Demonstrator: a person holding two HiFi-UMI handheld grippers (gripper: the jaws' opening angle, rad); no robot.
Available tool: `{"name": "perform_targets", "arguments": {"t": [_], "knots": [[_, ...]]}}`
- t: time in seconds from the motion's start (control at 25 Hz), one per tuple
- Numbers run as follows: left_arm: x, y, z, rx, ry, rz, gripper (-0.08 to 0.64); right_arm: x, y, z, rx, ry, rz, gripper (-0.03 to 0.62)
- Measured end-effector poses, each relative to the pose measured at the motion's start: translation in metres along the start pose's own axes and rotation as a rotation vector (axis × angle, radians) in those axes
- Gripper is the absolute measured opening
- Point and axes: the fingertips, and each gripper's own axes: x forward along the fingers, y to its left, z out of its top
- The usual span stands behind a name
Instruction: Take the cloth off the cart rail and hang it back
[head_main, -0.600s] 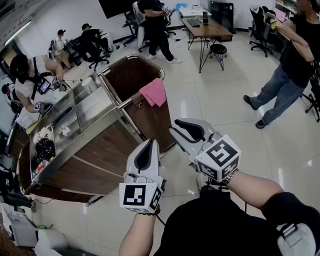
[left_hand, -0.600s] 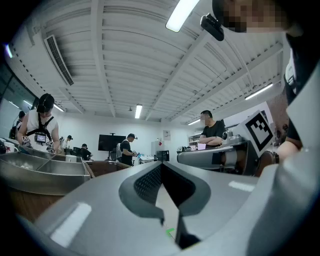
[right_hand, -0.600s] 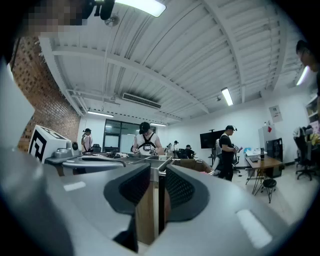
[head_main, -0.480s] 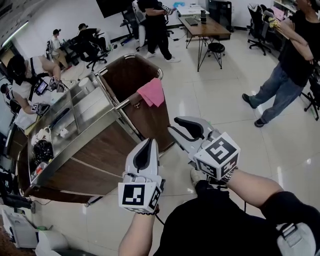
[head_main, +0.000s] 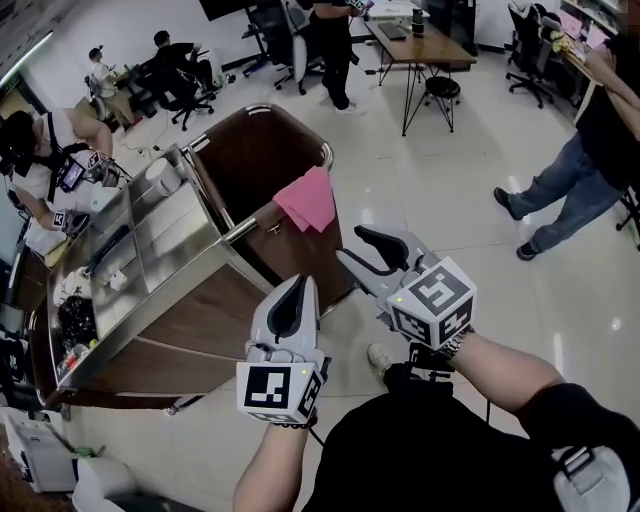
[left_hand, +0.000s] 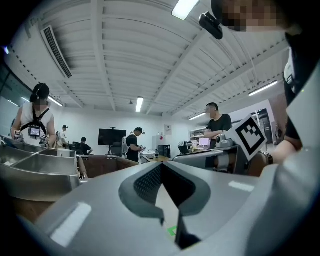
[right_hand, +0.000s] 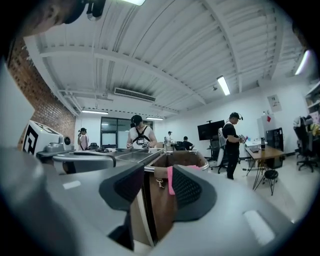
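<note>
Head view: pink cloth (head_main: 308, 198) hangs untouched on the cart rail (head_main: 245, 228); right tool (head_main: 356, 246) gapes empty, short of the rail; left tool (head_main: 296, 284) closed, empty.

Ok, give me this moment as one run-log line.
stage: pre-grasp | pink cloth: draped over cart rail, untouched | left gripper: shut, empty | right gripper: open, empty, cloth in line ahead

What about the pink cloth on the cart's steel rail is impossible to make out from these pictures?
Head view: how the pink cloth hangs behind the steel rail; the cloth itself covers that.
Right gripper view: most of the cloth; the right gripper's own pad hides all but a strip.
Left gripper view: the cloth does not show, likely behind the left gripper's body.
</note>
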Motion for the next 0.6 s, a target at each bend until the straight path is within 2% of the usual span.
{"name": "perform_targets", "arguments": {"t": [0.24, 0.48, 0.6], "knots": [[0.065, 0.043, -0.04, -0.022, 0.037, 0.037, 0.003, 0.063, -0.067, -0.044, 0.044, 0.069, 0.031, 0.21], [0.164, 0.088, -0.054, -0.054, 0.093, 0.08, 0.003, 0.132, -0.161, -0.053, 0.102, 0.151, 0.076, 0.247], [0.198, 0.106, -0.065, -0.064, 0.115, 0.092, 0.003, 0.16, -0.191, -0.065, 0.133, 0.185, 0.097, 0.264]]}}
